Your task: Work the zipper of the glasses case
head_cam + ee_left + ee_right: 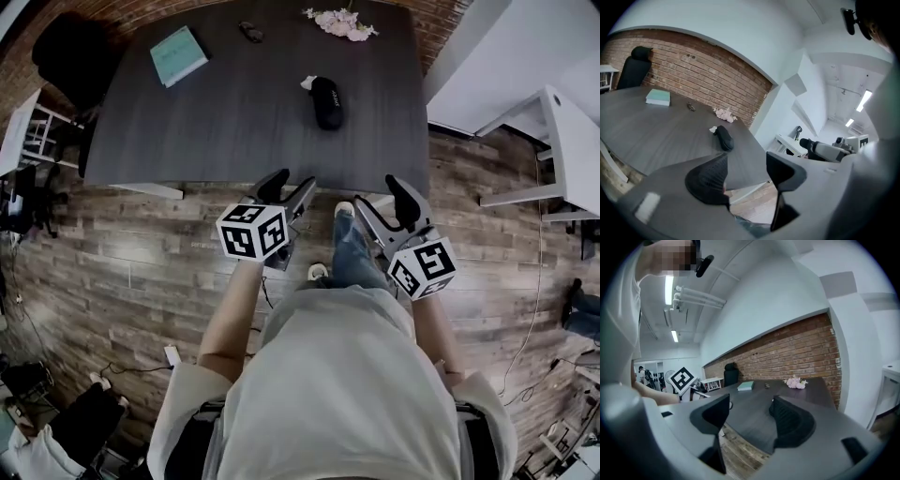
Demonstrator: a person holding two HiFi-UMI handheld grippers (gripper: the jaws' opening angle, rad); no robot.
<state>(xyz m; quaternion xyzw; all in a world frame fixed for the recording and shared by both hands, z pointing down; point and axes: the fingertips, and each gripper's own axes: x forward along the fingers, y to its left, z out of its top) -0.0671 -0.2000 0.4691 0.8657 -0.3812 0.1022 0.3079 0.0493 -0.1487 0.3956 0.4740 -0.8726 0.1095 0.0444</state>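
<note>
A black glasses case (326, 101) with a small white tag lies on the dark table (225, 122), right of centre. It also shows in the left gripper view as the case (724, 137), well beyond the jaws. My left gripper (291, 185) hangs open at the table's near edge, short of the case, with nothing between its jaws (747, 173). My right gripper (380, 195) is beside it at the same edge, also open and empty (750, 416). I cannot pick out the case in the right gripper view.
A teal book (178, 55) lies at the table's far left, a small dark object (251, 31) at the far middle, and pink flowers (341, 22) at the far edge. A black chair (66, 56) stands left and a white desk (562, 122) right.
</note>
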